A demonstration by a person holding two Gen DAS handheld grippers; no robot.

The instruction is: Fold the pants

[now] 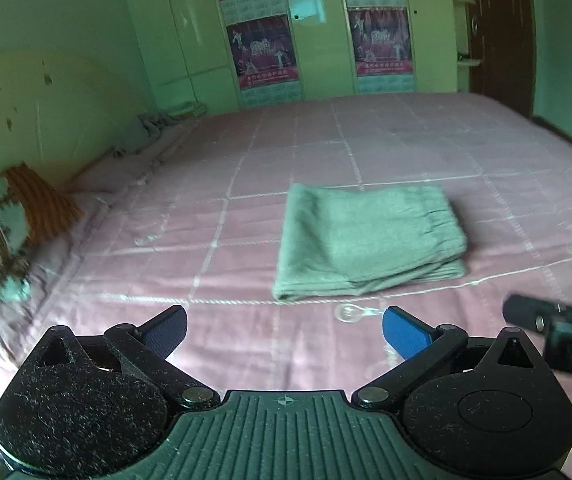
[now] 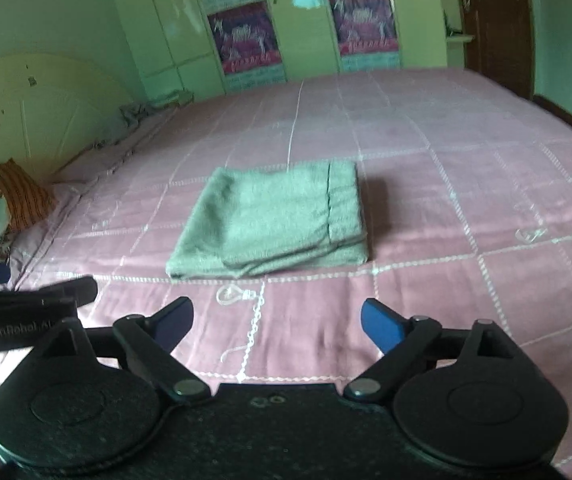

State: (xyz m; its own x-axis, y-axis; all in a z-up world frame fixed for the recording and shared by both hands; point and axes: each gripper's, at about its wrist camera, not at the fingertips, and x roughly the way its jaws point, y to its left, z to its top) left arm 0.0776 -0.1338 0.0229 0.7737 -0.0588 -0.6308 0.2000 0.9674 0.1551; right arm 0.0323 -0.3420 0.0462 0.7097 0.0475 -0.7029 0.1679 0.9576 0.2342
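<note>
1. One pink checked bed [image 1: 425,140] fills most of what we see, its headboard [image 1: 26,120] along the left edge and a wardrobe [image 1: 305,28] past the far edge.
2. We find the grey-green pants [image 1: 365,240] folded into a flat stack near the bed's near edge, touching neither claw.
3. We hold the left gripper [image 1: 284,330] spread wide with nothing between its jaws, short of the pants.
4. We hold the right gripper [image 2: 277,322] released too, empty, just beside the left.
</note>
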